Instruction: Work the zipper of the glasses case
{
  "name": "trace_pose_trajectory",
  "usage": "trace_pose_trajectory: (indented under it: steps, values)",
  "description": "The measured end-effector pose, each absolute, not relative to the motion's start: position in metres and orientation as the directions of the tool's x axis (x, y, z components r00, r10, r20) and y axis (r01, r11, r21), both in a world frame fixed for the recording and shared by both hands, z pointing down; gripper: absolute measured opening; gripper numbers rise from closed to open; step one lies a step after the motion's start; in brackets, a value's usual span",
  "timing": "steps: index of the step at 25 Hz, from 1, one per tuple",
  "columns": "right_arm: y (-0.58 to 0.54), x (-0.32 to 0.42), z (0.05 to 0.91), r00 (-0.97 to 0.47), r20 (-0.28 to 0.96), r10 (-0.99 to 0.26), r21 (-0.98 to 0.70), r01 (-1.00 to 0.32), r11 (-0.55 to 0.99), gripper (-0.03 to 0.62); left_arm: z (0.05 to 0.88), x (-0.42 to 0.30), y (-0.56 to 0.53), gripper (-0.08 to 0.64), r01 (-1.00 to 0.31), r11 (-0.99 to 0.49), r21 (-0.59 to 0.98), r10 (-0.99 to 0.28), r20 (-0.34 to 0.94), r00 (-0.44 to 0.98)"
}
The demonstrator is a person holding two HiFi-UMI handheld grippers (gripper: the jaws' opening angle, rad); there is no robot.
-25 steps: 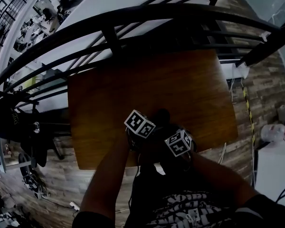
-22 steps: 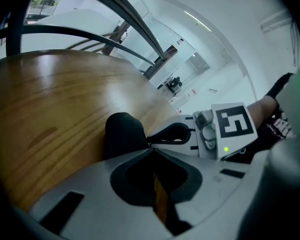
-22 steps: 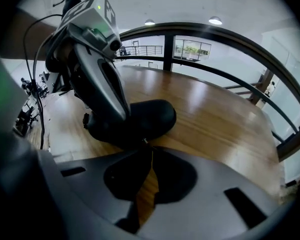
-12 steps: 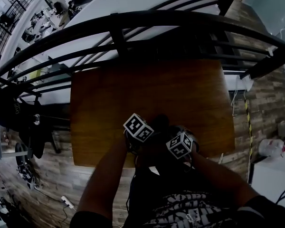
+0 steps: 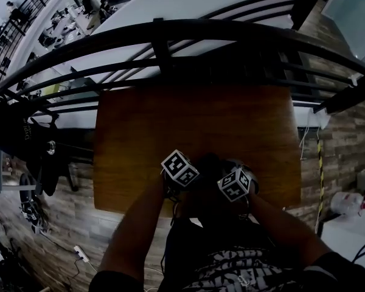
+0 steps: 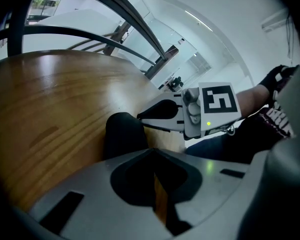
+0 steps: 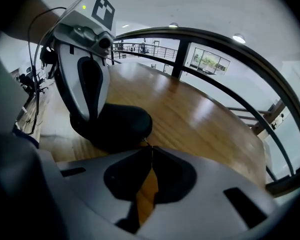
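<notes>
A black glasses case (image 5: 208,162) lies on the brown wooden table (image 5: 170,120), near its front edge, between both grippers. In the right gripper view the case (image 7: 121,126) sits just beyond my right gripper (image 7: 149,149). Its jaws are shut on the small metal zipper pull (image 7: 143,143) at the case's near side. My left gripper (image 6: 153,153) looks shut, with only a thin slit between its jaws. Its tip sits against the case (image 6: 122,133). Whether it pinches any part of the case is hidden. Across the case from it is the right gripper (image 6: 140,117).
A dark metal railing (image 5: 170,32) curves past the table's far side. The floor beside the table is wood plank, with cables and white boxes (image 5: 347,202) at the right. The person's forearms (image 5: 140,224) reach in from below.
The head view has drifted a little, so the table sits lower in the frame. Both grippers stay together at the case by the front edge, with no clear movement.
</notes>
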State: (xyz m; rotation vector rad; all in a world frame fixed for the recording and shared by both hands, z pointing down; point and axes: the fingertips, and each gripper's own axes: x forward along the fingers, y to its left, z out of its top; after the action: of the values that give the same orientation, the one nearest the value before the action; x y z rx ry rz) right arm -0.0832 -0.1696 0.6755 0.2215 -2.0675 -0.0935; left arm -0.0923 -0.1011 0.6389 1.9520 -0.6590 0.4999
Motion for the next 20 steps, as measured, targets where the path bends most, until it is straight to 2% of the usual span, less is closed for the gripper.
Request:
trace_pose_trajectory:
  steps: [14,20]
  values:
    - [-0.184,-0.104,0.677,-0.489,0.855,-0.174,0.169,-0.053,0.984,0.003,0.634,-0.096,-0.101,0.005,-0.634,-0.361,0.684,-0.245,0.587,0.772]
    - [-0.179,-0.106,0.668,-0.526,0.835,-0.162,0.127,-0.103,0.987,0.006,0.634,-0.101,-0.100,0.005,-0.647,-0.378,0.662,-0.244,0.603,0.760]
